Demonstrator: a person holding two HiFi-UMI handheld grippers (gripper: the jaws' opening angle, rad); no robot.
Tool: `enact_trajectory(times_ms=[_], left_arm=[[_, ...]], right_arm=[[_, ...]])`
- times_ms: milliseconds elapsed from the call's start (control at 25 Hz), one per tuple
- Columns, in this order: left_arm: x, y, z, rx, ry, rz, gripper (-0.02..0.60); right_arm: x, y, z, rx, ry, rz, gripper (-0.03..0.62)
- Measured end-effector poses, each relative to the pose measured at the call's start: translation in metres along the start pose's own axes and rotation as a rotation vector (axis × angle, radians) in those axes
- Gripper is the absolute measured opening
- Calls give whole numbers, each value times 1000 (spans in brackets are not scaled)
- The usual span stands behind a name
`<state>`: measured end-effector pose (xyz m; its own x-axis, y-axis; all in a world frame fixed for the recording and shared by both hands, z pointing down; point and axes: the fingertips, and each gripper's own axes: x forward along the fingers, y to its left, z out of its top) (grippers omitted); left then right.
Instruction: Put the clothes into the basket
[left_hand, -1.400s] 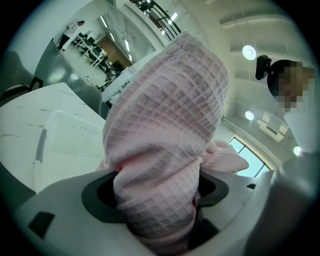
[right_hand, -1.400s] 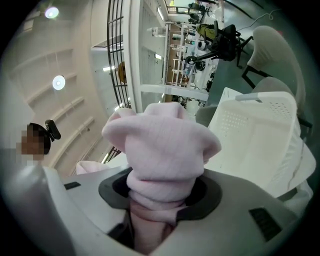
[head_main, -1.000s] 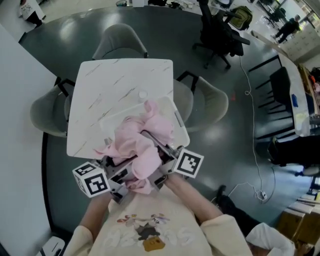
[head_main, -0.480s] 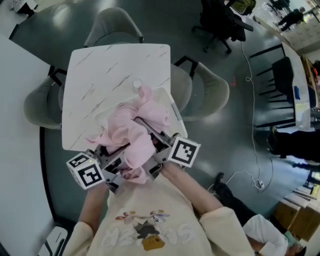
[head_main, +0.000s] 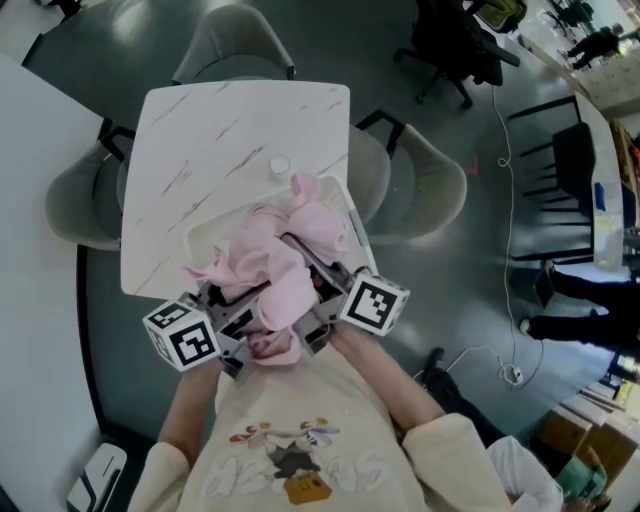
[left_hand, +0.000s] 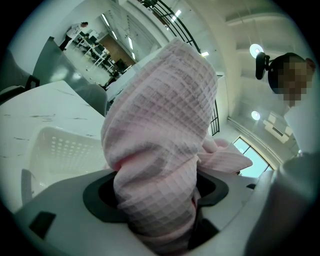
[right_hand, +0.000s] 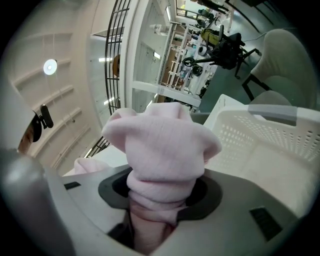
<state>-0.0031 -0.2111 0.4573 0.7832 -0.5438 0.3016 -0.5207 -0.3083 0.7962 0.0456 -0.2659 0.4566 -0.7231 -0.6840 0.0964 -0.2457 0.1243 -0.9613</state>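
Note:
A pink waffle-knit garment (head_main: 268, 268) hangs bunched over the near part of a white perforated basket (head_main: 349, 222) on the marble table (head_main: 230, 130). My left gripper (head_main: 236, 312) is shut on one end of the garment (left_hand: 160, 135), which fills the space between its jaws and hides the fingertips. My right gripper (head_main: 318, 287) is shut on another fold of the same garment (right_hand: 162, 150). The basket (left_hand: 60, 150) shows behind the cloth at the left of the left gripper view. In the right gripper view the basket (right_hand: 260, 135) is at the right. The basket's inside is mostly hidden.
A small white round object (head_main: 279, 165) lies on the table beyond the basket. Grey chairs (head_main: 232, 40) (head_main: 428, 185) (head_main: 75, 205) stand around the table. A black office chair (head_main: 455, 40) and a cable (head_main: 505, 250) are on the floor to the right.
Both grippers have come down a little with the pink garment, so the bundle sits lower over the basket. The grip on the cloth is unchanged.

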Motion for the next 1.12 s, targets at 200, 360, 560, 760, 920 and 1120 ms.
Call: enact_trajectory(times_ms=[200,360,560,760,920,1120], left_arm=[[9,17,-4,-20,22,1,357],[10,32,-3,-29,23,20,357],[18,52,-7,-20,48,47,357],[29,72,-16,-54,91,55,357],[36,85,-17,-65,103,69,357],[44,115,-30,-72,138,137,357]], right_arm=[[5,-18,0,-29,32,-59,204],[15,-30,-3,-42,55,-90,204],[20,-50,-3,-60,73,-150,203],[22,-77,-6,-49,114,-233,202],[29,-90,-5,-56,156,-271,202],[40,-116,-11,-129,240,-338,202]])
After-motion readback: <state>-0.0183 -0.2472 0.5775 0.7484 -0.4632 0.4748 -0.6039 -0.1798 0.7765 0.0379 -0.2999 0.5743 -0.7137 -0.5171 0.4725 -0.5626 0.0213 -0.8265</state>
